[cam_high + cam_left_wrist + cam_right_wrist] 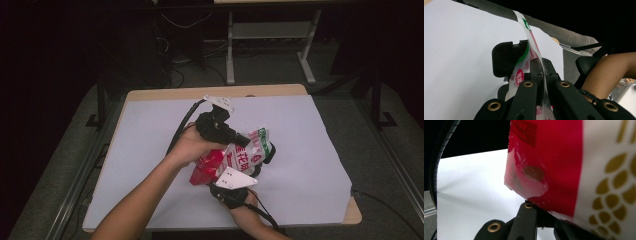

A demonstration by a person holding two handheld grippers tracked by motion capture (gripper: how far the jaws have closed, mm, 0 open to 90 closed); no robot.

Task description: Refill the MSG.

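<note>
Both claws are clamped shut on the red-and-white packet (pixel 235 159) held above the tabletop (pixel 150 150), its long axis spanning them: the left claw (pixel 243 139) pinches its green-trimmed upper edge, the right claw (pixel 231 176) its red lower end, equally near

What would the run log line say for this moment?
left gripper: jaws shut on snack bag edge | right gripper: jaws shut on snack bag | bag held above white sheet | hands steady
</note>
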